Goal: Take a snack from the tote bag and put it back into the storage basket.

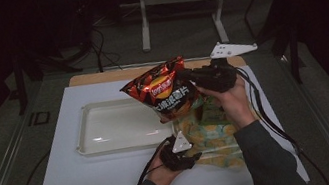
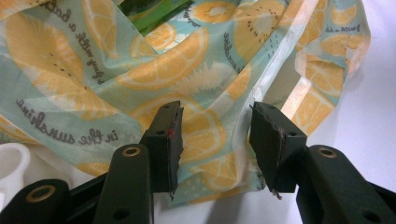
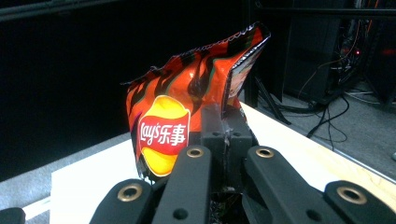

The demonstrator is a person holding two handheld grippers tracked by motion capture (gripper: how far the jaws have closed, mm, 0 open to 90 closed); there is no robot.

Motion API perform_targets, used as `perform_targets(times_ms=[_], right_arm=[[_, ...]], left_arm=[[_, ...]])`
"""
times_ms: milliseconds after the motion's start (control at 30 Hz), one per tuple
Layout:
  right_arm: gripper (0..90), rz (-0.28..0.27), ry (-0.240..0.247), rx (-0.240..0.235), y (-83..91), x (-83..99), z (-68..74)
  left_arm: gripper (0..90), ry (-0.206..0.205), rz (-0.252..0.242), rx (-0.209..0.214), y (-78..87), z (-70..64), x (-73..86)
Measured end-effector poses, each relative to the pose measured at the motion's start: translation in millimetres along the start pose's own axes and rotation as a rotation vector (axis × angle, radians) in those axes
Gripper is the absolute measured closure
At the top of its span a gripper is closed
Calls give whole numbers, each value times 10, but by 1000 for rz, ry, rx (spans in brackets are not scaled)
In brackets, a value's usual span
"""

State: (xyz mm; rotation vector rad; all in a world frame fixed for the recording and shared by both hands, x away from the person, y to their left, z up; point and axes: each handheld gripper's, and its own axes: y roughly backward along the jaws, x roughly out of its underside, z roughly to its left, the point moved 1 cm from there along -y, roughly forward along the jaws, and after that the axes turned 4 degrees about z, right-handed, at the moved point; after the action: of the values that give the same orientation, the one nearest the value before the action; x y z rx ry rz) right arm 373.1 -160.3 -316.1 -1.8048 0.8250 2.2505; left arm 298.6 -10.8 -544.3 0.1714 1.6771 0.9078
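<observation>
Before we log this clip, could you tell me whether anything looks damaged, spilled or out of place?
Nothing stands out. The right gripper holds the chip bag aloft, intact and puffed. The fruit-print bag lies crumpled, as soft fabric does, and the tray sits flat.

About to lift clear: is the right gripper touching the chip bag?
Touching. The right gripper view shows the right gripper shut on the chip bag, pinching its edge.

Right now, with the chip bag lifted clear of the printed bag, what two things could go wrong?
1. The right gripper pinches only the chip bag at its top edge, so it may slip or tear before reaching the tray.
2. The left gripper stands open around the fabric bag, which could shift or drag along.
</observation>
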Motion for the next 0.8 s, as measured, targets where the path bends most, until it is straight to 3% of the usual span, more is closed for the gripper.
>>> perform_targets(times_ms=[300, 567, 800], right_arm=[[900, 18, 36, -2, -168, -127, 44], [900, 19, 33, -33, -386, -250, 58], [900, 36, 21, -31, -552, -300, 1]], left_arm=[[535, 0, 1, 2, -1, -3, 0], [535, -7, 4, -2, 2, -2, 0], [535, -10, 6, -2, 4, -2, 1]])
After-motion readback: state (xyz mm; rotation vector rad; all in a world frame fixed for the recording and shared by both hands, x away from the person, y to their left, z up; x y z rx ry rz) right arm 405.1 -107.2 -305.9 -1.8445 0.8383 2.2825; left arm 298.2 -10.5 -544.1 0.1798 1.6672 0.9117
